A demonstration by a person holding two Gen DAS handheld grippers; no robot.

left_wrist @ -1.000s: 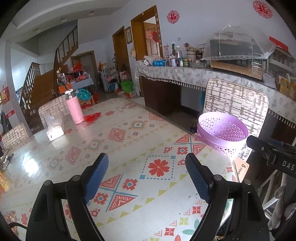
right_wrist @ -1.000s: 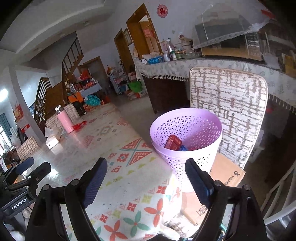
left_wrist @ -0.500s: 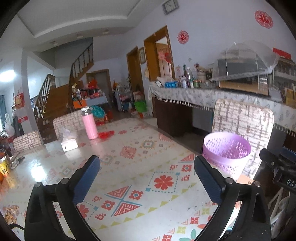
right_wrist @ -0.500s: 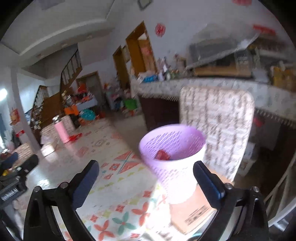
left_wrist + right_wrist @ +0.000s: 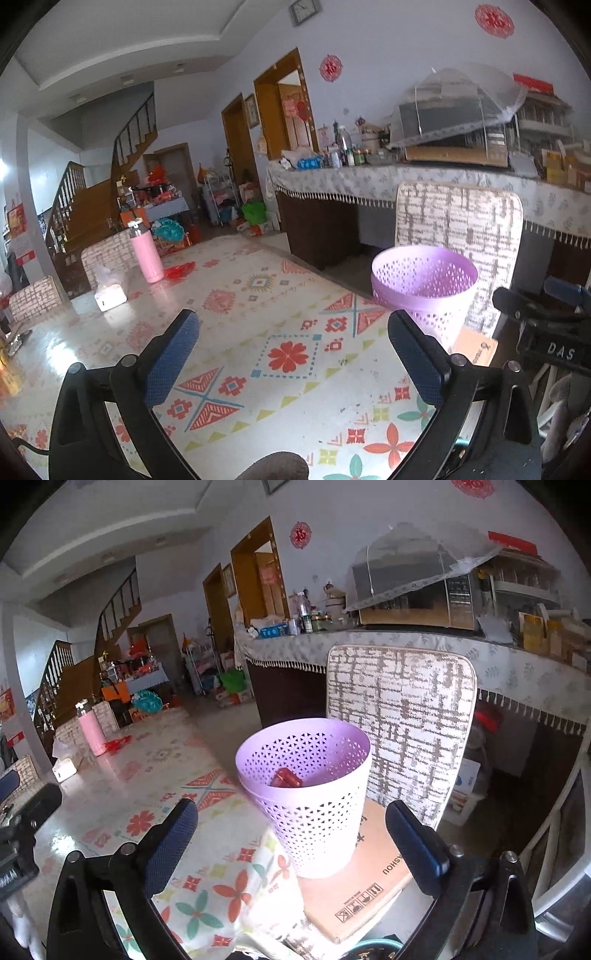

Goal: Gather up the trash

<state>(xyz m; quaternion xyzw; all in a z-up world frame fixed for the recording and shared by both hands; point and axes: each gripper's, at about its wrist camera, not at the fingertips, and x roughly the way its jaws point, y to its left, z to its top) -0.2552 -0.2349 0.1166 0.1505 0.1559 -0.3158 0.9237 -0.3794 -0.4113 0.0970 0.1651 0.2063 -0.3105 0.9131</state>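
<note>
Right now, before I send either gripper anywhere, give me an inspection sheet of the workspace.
Surface: table under a patterned cloth, dark specks near its right edge.
Job's things: purple bin stands on a cardboard box off the table's corner; red packet inside it. Red scrap lies beside the pink bottle.
Clutter: tissue box at the far end.
Grippers: left gripper and right gripper both open, jaws just widened, nothing between them.
Cables: nothing seen.
Surroundings: chair behind the bin, crowded counter, stairs.
</note>
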